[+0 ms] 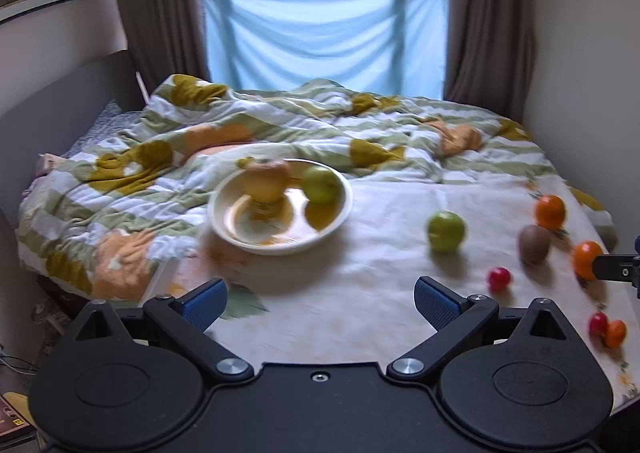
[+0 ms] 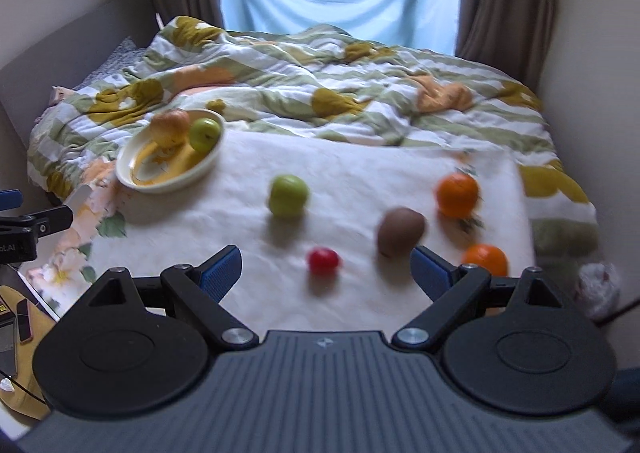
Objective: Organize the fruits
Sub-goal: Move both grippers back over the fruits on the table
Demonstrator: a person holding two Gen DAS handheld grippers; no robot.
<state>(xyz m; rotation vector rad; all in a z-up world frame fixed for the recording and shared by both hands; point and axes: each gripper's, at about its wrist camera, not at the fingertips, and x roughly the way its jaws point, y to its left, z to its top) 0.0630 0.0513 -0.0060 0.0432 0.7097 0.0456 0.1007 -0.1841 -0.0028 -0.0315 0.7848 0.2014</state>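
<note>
Fruits: 2 in bowl (image 2: 132,177), 7 loose on sheet (image 2: 360,173); left gripper (image 1: 320,303) and right gripper (image 2: 326,271) both agape, empty.

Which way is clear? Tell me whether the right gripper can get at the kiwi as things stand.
Probably yes. The right gripper is open and the kiwi lies loose on the bed cover just ahead, towards its right finger. Only the small red fruit lies nearer, off to the left, not blocking.

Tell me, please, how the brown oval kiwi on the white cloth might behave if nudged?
The brown oval kiwi is rounded, so it would probably roll or wobble unevenly. The soft white cloth may damp that. Its matt skin looks grippable.
</note>
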